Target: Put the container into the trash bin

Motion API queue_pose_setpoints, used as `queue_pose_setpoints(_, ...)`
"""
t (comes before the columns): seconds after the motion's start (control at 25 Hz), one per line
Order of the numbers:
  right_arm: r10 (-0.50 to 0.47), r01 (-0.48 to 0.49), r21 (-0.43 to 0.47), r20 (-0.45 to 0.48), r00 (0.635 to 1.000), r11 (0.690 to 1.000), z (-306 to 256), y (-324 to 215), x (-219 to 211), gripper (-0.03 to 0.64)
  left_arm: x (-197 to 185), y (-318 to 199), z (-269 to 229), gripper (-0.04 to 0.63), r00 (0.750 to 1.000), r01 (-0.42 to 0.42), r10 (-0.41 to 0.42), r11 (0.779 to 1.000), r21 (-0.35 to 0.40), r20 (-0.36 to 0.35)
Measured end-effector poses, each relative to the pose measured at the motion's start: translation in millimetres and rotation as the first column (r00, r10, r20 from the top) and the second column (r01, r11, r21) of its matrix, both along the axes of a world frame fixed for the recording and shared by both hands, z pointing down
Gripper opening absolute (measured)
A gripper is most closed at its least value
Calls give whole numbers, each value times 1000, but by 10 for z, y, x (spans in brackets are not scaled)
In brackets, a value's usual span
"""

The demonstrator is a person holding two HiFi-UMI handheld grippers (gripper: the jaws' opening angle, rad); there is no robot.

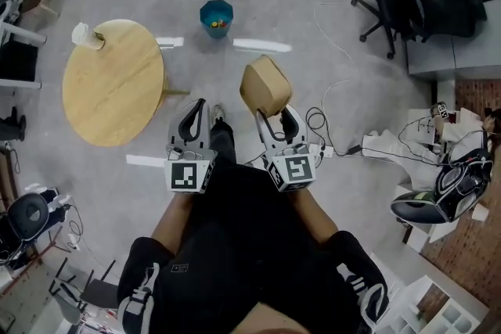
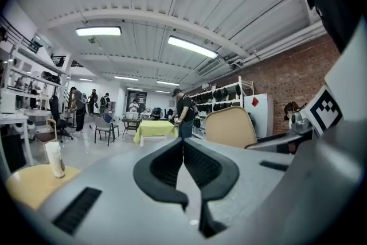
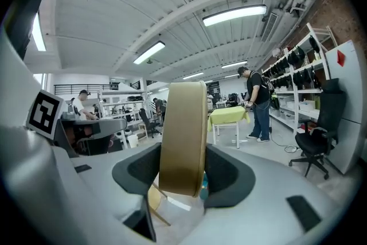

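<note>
A tan, flat-sided container (image 1: 266,86) stands on edge between the jaws of my right gripper (image 1: 275,113), which is shut on it. In the right gripper view the container (image 3: 183,135) fills the gap between the black pads (image 3: 232,175). My left gripper (image 1: 197,112) sits beside it, shut and holding nothing; its jaw tips meet in the left gripper view (image 2: 183,142), where the container (image 2: 230,126) shows to the right. A small blue trash bin (image 1: 216,18) stands on the grey floor ahead of both grippers, with bits of rubbish inside.
A round wooden table (image 1: 113,82) with a white paper cup (image 1: 88,36) stands at the left. A black office chair (image 1: 391,8) is far right, with cables (image 1: 329,129) and bags (image 1: 454,184) on the floor. Several people stand far off by a yellow-green table (image 2: 157,129).
</note>
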State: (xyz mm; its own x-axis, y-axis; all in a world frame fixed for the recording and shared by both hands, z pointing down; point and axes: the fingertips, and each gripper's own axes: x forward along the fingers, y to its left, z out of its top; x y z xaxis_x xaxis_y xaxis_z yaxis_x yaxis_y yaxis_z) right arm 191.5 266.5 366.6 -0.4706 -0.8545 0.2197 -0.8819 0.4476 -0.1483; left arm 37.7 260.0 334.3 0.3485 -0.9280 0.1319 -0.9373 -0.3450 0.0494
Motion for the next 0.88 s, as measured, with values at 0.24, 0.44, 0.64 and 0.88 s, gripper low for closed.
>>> queue_pose_setpoints(0.24,19,-20,-10,-19,1000,1000,-29,-894,-363,245,-338,-853,67,9,998,-56,56,998,-23,-2)
queue_pose_setpoints(0.44,9,-10,-28,-36,999,1000,36,-1438,-582,245,-586,-1362,59,9,999,-33,33,999,-8,-14)
queue_pose_setpoints(0.64,-13,11,-41,-34,999,999,60,-1913,-684,245,-723,-1748,105,9,1000,12,-13,999,-34,-25)
queue_pose_setpoints(0.88,-85,84,-46,-18,996,995,179,-2545,-704,245,-738,-2247,141,10,996,82,-83,997,-13,-30)
